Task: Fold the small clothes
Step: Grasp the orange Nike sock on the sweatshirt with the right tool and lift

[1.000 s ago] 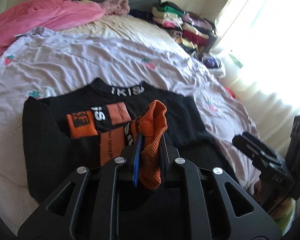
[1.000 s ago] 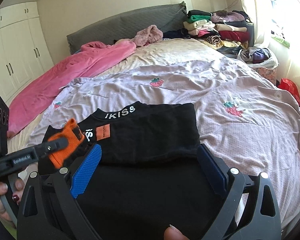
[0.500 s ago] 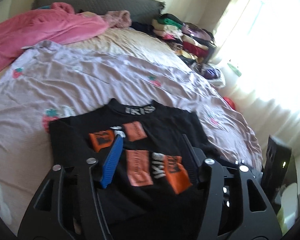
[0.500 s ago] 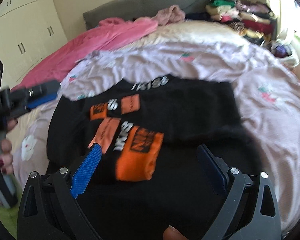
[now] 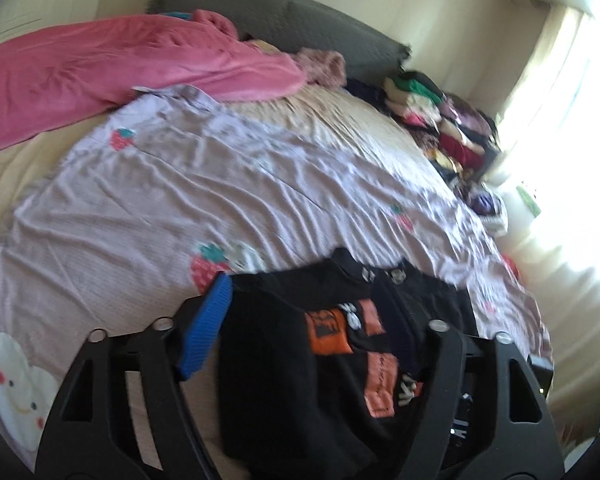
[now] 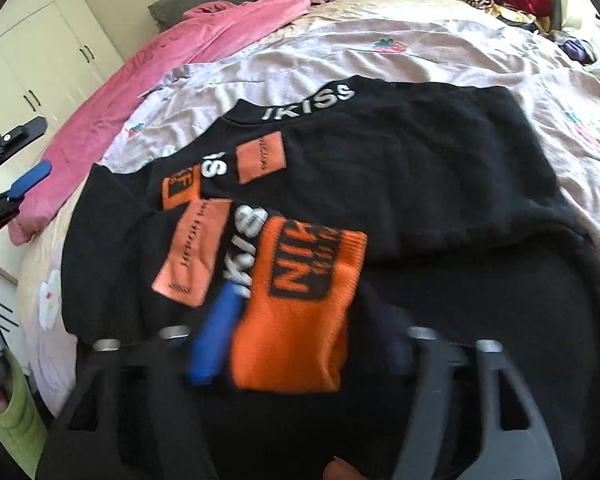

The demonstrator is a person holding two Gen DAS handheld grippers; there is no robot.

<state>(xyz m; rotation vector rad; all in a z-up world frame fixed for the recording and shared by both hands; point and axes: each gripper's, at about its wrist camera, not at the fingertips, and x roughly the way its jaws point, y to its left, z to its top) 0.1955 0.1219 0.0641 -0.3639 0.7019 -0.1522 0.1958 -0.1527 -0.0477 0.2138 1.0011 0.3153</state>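
A black sweater with orange patches and white lettering lies spread on the lilac bedspread of a bed, its collar toward the headboard and one sleeve folded across the front so that the orange cuff rests on the lower part of the body. The right hand-held gripper is low over that cuff, which sits between its blue pad and its dark pad; its jaws have just been closing in, but blur hides whether the pads already press on the knit, so I cannot tell if it is clamped. The left hand-held gripper is off to the sweater's left side, its jaws having just been opening and now standing wide apart with nothing gripped; the sweater only shows behind them. A pink blanket lies along the far left of the bed, and a pile of folded clothes sits by the bright window.
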